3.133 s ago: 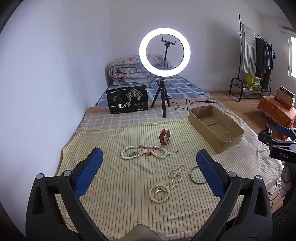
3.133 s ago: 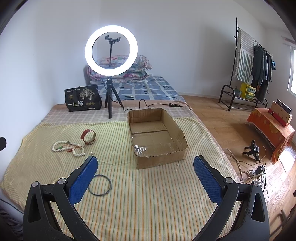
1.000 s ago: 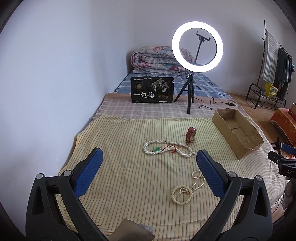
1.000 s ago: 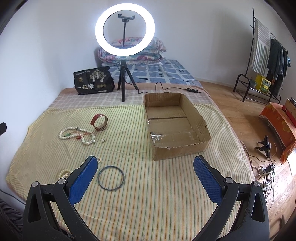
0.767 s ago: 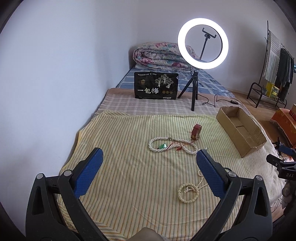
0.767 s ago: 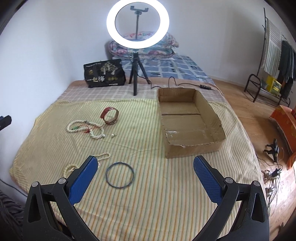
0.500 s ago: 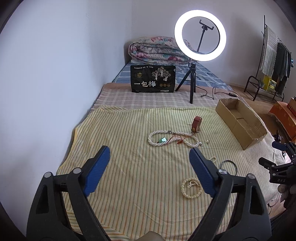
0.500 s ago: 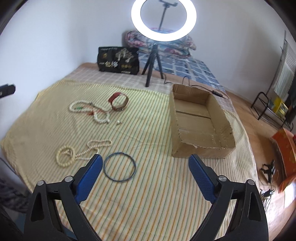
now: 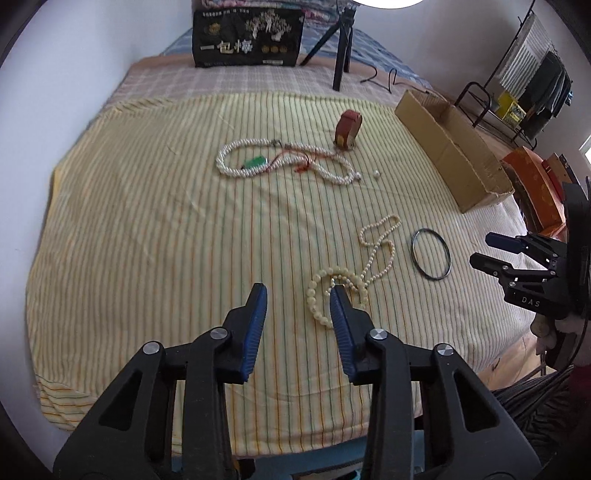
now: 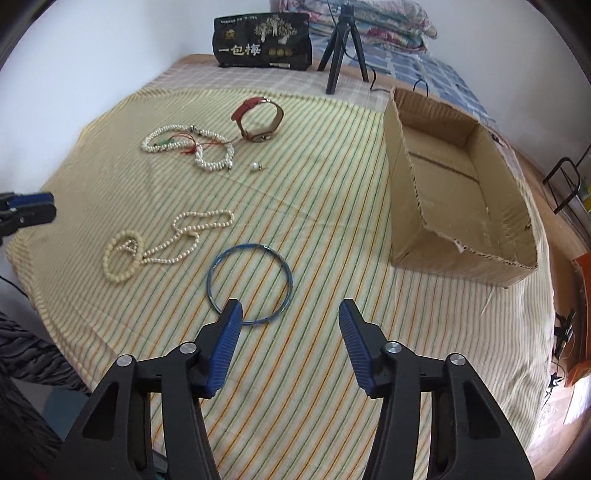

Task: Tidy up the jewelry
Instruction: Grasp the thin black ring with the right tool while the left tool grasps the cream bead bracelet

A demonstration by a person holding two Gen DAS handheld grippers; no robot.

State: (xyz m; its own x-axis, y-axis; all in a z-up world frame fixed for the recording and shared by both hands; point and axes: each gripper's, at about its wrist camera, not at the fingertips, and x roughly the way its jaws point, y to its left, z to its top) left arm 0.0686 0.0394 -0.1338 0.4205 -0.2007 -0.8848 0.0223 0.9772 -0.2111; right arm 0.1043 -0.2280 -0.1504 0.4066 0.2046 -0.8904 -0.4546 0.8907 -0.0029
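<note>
Jewelry lies on a striped yellow cloth. My left gripper hovers over the cream bead bracelet. Its jaws are closing; the bracelet's left edge shows in the gap, untouched. A thin pearl strand trails from the bracelet. My right gripper hangs over the blue bangle, jaws closing, pads not on it; its left fingertip overlaps the rim in view. Farther back lie a pearl necklace with a green pendant, a red watch and a loose pearl. An empty cardboard box stands at the right.
A black printed bag and a tripod stand at the bed's far end, before folded quilts. The cloth's near edge drops off close below both grippers. A clothes rack and an orange box stand on the floor at the right.
Both grippers have tipped down and sunk toward the cloth, and both pairs of jaws have narrowed. The left now sits over the bead bracelet, the right over the bangle.
</note>
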